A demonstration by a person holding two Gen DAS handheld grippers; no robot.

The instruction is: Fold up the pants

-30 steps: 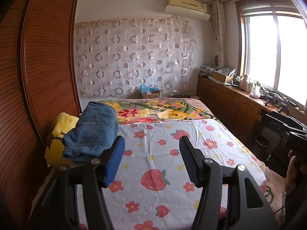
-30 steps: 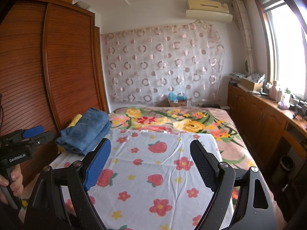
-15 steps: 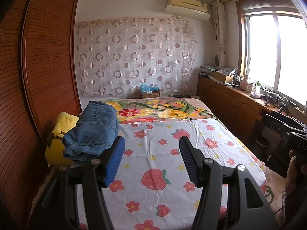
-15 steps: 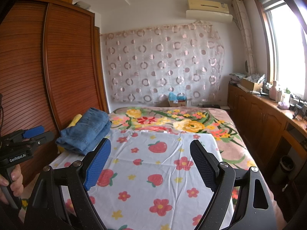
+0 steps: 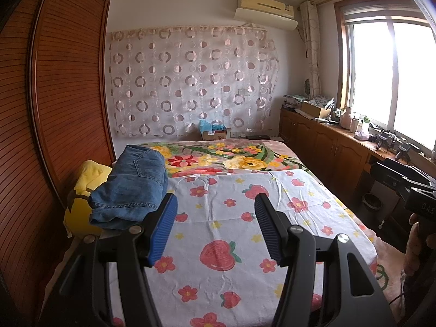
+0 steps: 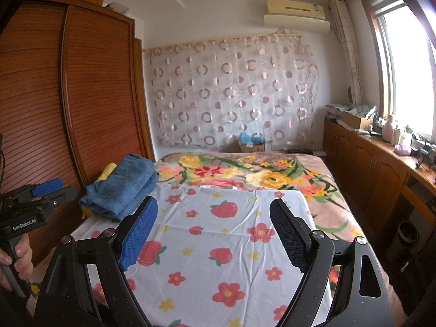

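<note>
Strawberry-print sheet (image 5: 218,234), folded blue jeans (image 5: 130,188) at its corner

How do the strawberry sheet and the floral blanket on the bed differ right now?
The strawberry sheet is white with scattered strawberries and small flowers; the floral blanket is pinkish with large yellow and red blooms and green leaves. The sheet covers the bed's near part, the blanket shows beyond it, with the sheet's far edge lying over the blanket. Both lie flat, and neither gripper touches them.

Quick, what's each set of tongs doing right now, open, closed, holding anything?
Left tongs: open, holding nothing, above the strawberry sheet.
Right tongs: open wide, holding nothing; the jeans lie untouched.
</note>
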